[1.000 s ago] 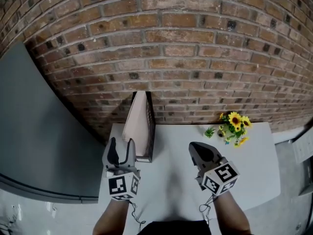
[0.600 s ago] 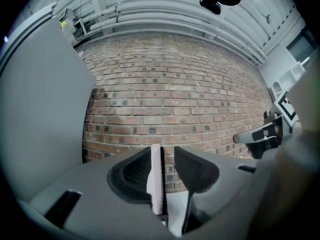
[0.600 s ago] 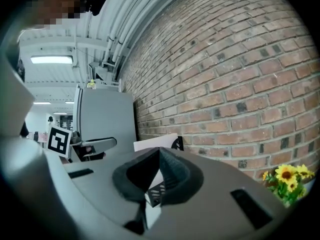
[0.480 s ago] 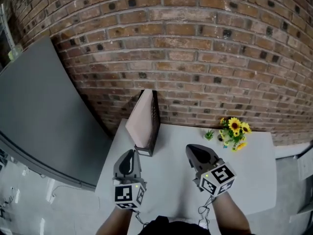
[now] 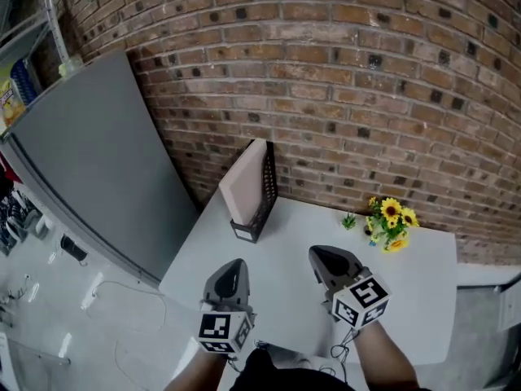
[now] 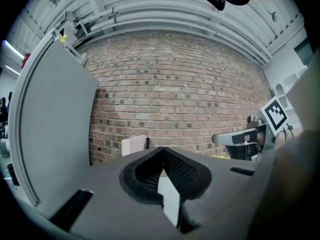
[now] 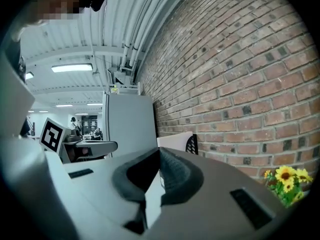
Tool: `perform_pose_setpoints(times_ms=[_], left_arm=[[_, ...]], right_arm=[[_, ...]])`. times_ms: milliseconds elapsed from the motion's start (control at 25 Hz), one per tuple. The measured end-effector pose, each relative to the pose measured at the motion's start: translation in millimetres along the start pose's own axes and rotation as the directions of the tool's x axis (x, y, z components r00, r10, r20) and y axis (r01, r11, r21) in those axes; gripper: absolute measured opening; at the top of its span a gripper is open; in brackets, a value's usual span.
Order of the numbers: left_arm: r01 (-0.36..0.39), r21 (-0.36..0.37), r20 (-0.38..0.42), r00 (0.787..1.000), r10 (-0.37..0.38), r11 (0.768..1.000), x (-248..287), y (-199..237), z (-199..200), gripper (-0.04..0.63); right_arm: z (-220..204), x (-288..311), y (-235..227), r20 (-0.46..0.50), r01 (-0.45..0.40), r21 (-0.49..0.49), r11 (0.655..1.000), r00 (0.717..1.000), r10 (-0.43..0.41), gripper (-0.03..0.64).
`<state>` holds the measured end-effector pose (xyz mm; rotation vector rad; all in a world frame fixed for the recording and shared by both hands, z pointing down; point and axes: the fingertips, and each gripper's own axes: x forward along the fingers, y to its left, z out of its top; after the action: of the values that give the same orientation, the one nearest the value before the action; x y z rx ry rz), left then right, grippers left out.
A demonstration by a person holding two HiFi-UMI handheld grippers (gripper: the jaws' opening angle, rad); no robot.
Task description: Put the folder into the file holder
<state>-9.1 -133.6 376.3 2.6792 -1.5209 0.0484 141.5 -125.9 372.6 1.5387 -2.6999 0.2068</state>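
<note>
A pale pink folder (image 5: 247, 182) stands upright inside the black mesh file holder (image 5: 265, 192) at the table's back left, near the brick wall. In the left gripper view the folder (image 6: 134, 145) shows as a pale slab with the holder's black edge (image 6: 147, 143) beside it. The right gripper view shows the folder (image 7: 175, 140) and the mesh holder (image 7: 191, 144) too. My left gripper (image 5: 232, 272) hovers over the table's front left, shut and empty. My right gripper (image 5: 329, 257) is over the front middle, also shut with nothing in it. Both are well short of the holder.
A small bunch of yellow sunflowers (image 5: 389, 220) sits at the back right of the white table (image 5: 423, 275). A large grey panel (image 5: 89, 153) leans to the left of the table. A brick wall (image 5: 342, 80) closes the back.
The left gripper's jaws went from open to shut and it drew back from the holder toward the table's front. The head view swung left. The right gripper barely moved.
</note>
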Motion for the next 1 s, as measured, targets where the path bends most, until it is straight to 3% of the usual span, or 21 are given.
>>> perform_pose_setpoints(times_ms=[520,1000], left_arm=[[-0.058,-0.041,-0.051,0.997,0.056,0.997,-67,-32,-19,0.006],[0.037,-0.071,-0.075,0.996,-0.043,0.997,-74,-10,-31,0.006]], right_arm=[[-27,-26,45,-0.036,-0.149,0.018,0.989,0.988,0.149,0.003],[-38,-9,70,-0.051,-0.089,0.046,0.995,0.994,0.092,0.003]])
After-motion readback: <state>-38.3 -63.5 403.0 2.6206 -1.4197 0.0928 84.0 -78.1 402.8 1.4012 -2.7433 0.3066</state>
